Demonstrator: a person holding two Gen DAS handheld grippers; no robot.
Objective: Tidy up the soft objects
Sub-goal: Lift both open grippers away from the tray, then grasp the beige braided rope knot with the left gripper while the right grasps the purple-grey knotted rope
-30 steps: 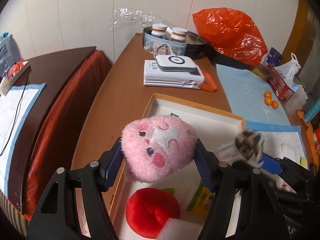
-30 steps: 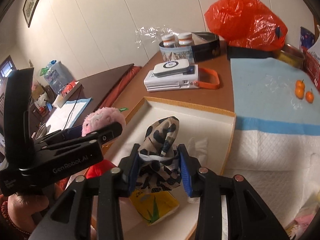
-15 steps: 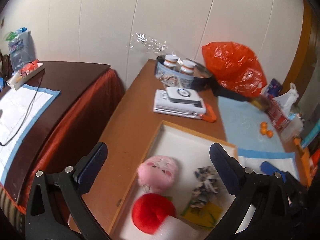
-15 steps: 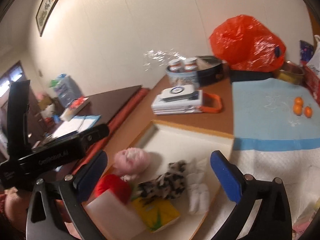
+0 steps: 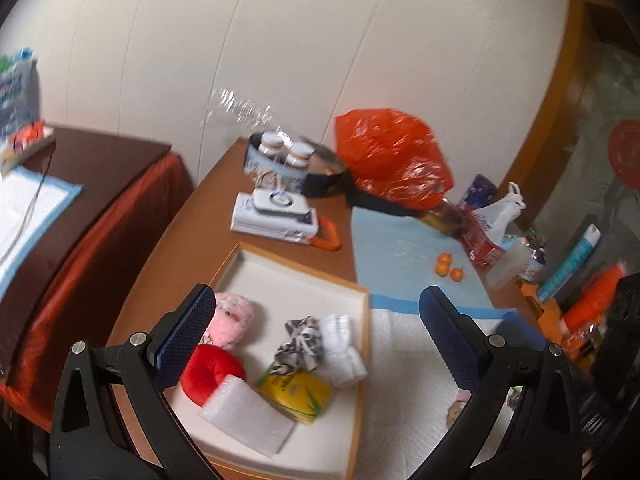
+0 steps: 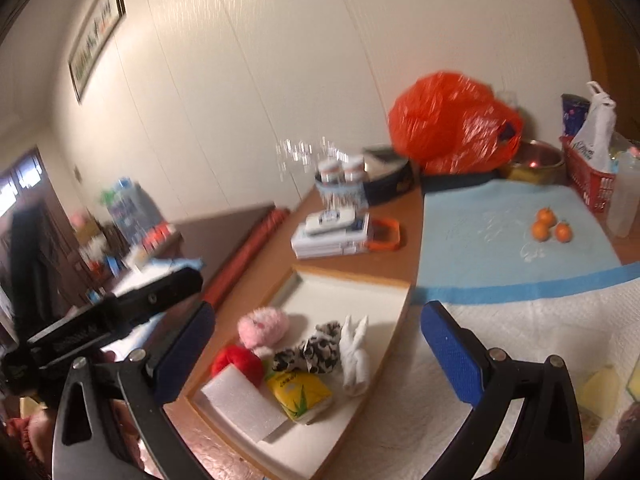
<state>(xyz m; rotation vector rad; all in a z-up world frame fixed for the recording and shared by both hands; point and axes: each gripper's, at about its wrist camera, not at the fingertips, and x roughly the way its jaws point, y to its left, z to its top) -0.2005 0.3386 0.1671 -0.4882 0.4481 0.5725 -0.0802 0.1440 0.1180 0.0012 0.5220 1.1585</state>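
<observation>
A shallow white tray (image 5: pixel 304 276) (image 6: pixel 352 292) lies on the brown table and holds the soft things. In it lie a pink plush (image 5: pixel 234 322) (image 6: pixel 264 326), a red plush (image 5: pixel 212 374) (image 6: pixel 236 364), a leopard-print cloth (image 5: pixel 302 340) (image 6: pixel 316 354), a white cloth (image 5: pixel 342 344) (image 6: pixel 354 356), a yellow packet (image 5: pixel 296 394) (image 6: pixel 300 394) and a white foam block (image 5: pixel 248 420) (image 6: pixel 240 404). My left gripper (image 5: pixel 316 344) hangs open above the tray with nothing between its fingers. My right gripper (image 6: pixel 318 358) is also open and empty, raised over the tray's near side. The left gripper's black body (image 6: pixel 108 316) shows at the left of the right wrist view.
Behind the tray lie a white box stack (image 5: pixel 276 220) with an orange strap, a round tin with two bottles (image 5: pixel 288 160), an orange plastic bag (image 5: pixel 396 160) and three small oranges (image 6: pixel 548 226) on a blue mat (image 6: pixel 512 236). A red basket (image 6: pixel 588 176) stands far right. A dark side table (image 5: pixel 80 184) is at left.
Both grippers let go: the pink plush and the leopard cloth now lie in the tray. Both grippers have opened wide and pulled up and back from the tray.
</observation>
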